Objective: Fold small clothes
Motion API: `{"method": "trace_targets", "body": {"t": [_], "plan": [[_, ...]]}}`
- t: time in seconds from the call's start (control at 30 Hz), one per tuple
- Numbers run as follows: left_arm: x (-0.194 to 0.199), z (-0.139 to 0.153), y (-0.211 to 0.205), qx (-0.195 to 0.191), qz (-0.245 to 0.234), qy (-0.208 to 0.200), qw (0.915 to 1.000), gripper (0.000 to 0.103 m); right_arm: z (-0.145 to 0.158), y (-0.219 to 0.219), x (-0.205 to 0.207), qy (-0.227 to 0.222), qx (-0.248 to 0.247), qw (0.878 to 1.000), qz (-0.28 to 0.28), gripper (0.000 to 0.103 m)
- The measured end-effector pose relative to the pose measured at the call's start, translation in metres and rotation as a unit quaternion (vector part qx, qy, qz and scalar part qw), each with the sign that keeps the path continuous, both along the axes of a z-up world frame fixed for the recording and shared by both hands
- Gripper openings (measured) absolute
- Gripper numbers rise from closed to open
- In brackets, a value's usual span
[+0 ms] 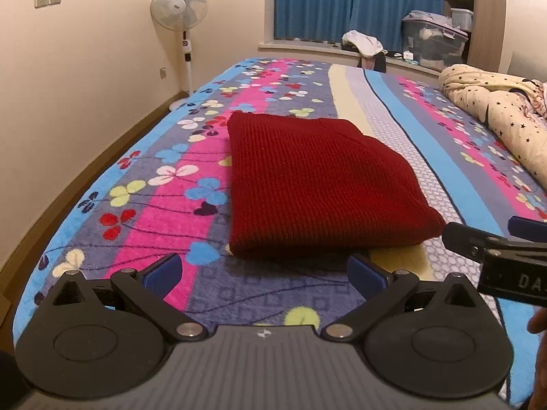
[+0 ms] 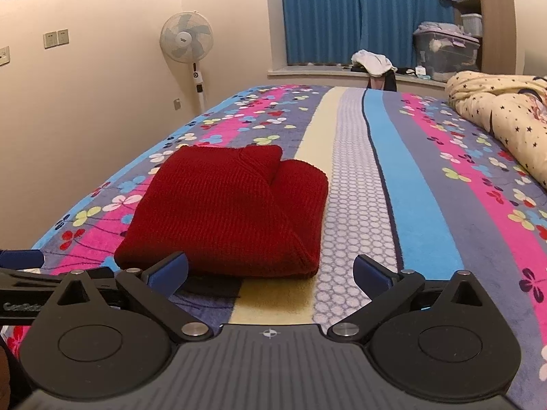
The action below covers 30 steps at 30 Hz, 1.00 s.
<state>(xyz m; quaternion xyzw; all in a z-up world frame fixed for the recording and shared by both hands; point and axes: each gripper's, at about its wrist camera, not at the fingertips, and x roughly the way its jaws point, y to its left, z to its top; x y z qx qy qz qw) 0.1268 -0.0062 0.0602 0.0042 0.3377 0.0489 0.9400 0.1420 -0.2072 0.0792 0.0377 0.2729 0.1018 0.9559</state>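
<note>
1. One garment on show here: a single dark red knitted sweater (image 1: 318, 184), folded into a thick, compact block and lying flat on the bed (image 1: 393, 130).
2. Two tools in play: the left hand-held gripper (image 1: 265, 275) and the right hand-held gripper (image 2: 270, 273), one per hand, each with two blue-padded fingers.
3. Left hand-held gripper first: fingers spread wide apart, nothing between them, hovering low at the near edge of the bed. The sweater sits just ahead of it, its near folded edge straight in front of the gap and not touching either pad.
4. Over to the right hand-held gripper: also spread wide and empty. From its own camera the sweater lies ahead and to the left, its near right corner just beyond the left finger (image 2: 169, 273) (whether pad and knit actually touch, I cannot tell).
5. The two tools are close side by side; the right one pokes into the left camera's view at the right edge, beside the sweater's near right corner.
6. Room count: one standing fan (image 1: 180, 5) against the wall, one set of blue curtains (image 1: 342, 0), and one star-print duvet (image 1: 495, 109) bunched on the bed's far right, well apart from the sweater.
7. One flowered, striped blanket covers the bed under it all.
</note>
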Motion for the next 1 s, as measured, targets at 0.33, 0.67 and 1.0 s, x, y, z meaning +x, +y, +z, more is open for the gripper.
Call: {"method": "trace_targets", "body": {"t": [0.33,0.67,1.0], "plan": [[0.0005,0.0007,-0.0022,-0.006,-0.002,-0.006,1.0000,0.103,-0.0001,0.0003,0.0023,0.000,-0.004,1.000,0.006,0.102],[0.0016,-0.0001,0.0011,-0.005,0.002,-0.005,1.0000,0.102,0.0007,0.0017,0.0047,0.004,-0.006,1.000,0.009,0.102],[0.0011,0.0000,0.0013,-0.005,0.000,-0.007,1.0000,0.102,0.0012,0.0012,0.0045,0.005,0.000,1.000,0.005,0.102]]}}
